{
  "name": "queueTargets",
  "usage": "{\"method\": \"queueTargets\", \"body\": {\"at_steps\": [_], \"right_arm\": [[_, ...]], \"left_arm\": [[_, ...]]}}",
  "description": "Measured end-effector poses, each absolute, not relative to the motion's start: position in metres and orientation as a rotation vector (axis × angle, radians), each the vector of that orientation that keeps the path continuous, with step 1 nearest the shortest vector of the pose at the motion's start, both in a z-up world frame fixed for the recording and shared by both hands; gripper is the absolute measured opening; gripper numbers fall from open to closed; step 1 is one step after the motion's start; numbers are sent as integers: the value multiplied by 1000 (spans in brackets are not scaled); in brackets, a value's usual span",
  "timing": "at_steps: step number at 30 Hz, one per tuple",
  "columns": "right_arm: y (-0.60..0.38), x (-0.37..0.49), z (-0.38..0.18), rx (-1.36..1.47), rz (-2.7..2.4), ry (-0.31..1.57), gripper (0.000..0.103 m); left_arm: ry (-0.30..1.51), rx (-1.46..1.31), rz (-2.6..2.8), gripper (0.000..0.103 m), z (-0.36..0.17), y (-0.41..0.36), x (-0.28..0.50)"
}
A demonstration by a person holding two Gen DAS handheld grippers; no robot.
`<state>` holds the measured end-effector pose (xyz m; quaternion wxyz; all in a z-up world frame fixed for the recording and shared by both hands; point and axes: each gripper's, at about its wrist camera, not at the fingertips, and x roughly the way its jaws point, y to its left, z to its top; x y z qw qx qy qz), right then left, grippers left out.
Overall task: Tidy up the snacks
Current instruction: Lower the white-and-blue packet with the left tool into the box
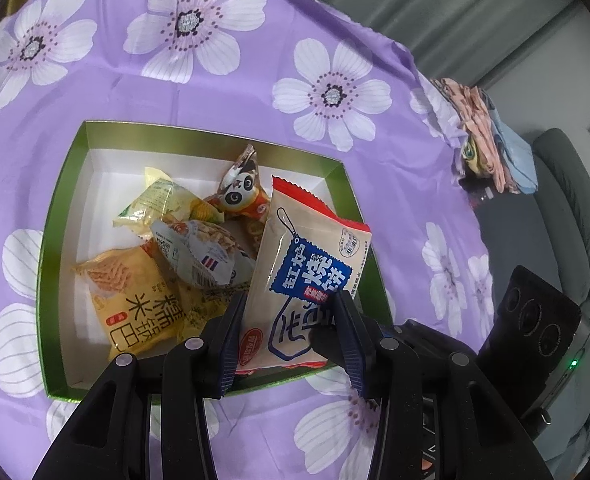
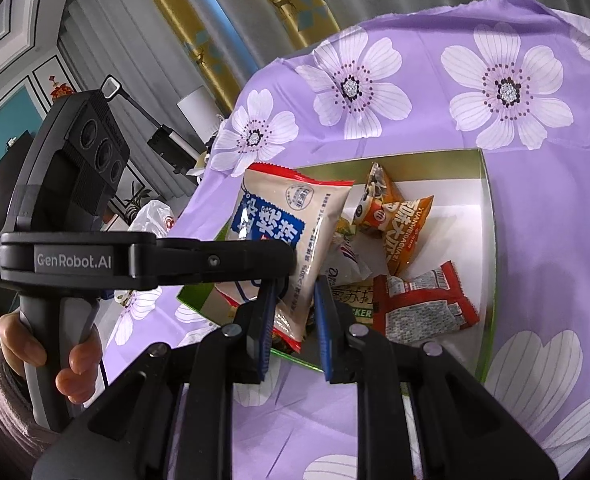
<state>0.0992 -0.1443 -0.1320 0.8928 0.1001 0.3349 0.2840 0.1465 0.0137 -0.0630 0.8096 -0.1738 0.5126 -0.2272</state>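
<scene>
- a purple flowered cloth (image 1: 255,92) covers the table, with grey curtains and a sofa behind.
- left gripper (image 1: 291,336): jaws clamped on the lower end of a beige-and-blue packet (image 1: 307,256), which stands up out of the grip toward 12 o'clock.
- right gripper (image 2: 295,320): jaws nearly closed with nothing pinched; in its own view the packet's red bottom edge shows in the gap, but i cannot tell whether it lies between the pads or beyond them.
- the packet hangs over the near right part of the green box (image 1: 67,184), not yet lying in it.
- in the box, from the left jaws: a silver bag (image 1: 203,252) at 11 o'clock, a yellow bag (image 1: 135,300) at 9, a panda bag (image 1: 241,196) at 12; a red bag (image 2: 423,300) at 3 o'clock of the right jaws.
- step in hand, i judge: carrying the packet in to join the others.
- the next move calls for lowering it onto a free patch, then opening the left jaws; the right should keep out of the way.
</scene>
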Motion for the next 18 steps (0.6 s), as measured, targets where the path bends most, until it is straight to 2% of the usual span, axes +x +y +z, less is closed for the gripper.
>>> {"method": "queueTargets", "body": {"at_steps": [18], "right_arm": [[-133, 117, -137, 174, 567, 757, 19]], "left_arm": [[1130, -420, -472, 44, -78, 23, 160]]}}
